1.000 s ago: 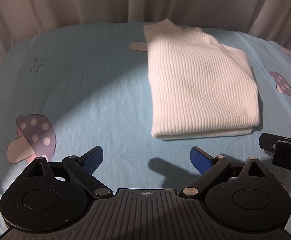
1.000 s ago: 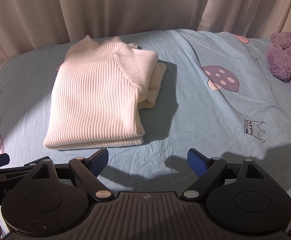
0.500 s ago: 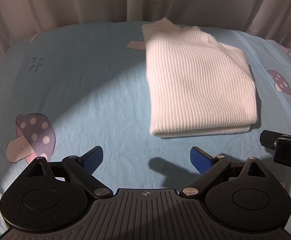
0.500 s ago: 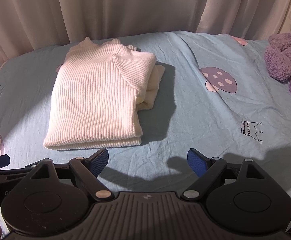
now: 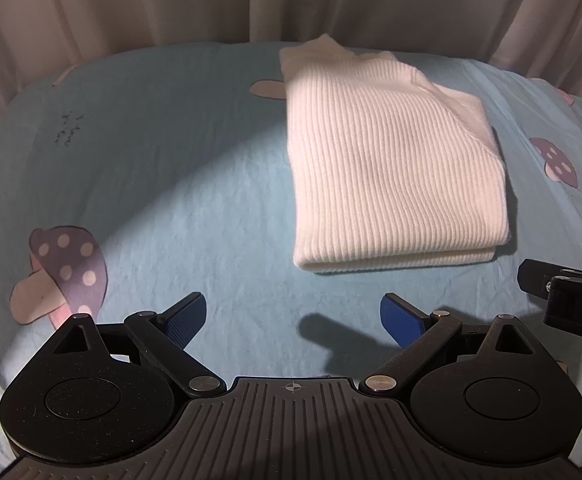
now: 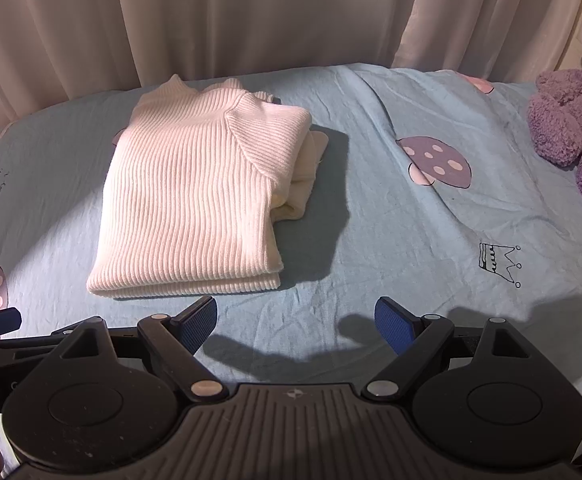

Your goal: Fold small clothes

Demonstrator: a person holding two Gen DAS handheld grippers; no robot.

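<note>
A white ribbed knit sweater [image 5: 391, 164] lies folded into a neat rectangle on the light blue bed sheet [image 5: 171, 184]. In the right wrist view the same sweater [image 6: 199, 200] has a bundle of cream fabric tucked under its right side. My left gripper [image 5: 293, 316] hovers open above the sheet, just short of the sweater's near edge, with nothing between its blue pads. My right gripper [image 6: 295, 320] is likewise open and empty, near the sweater's front right corner. Part of the right gripper [image 5: 571, 300] shows at the left view's right edge.
A purple plush toy [image 6: 571, 120] sits on the bed at the far right. Cream curtains [image 6: 251, 16] hang behind the bed. The sheet [image 6: 431, 220] carries mushroom prints [image 6: 437, 162] and a small crown drawing [image 6: 499, 264].
</note>
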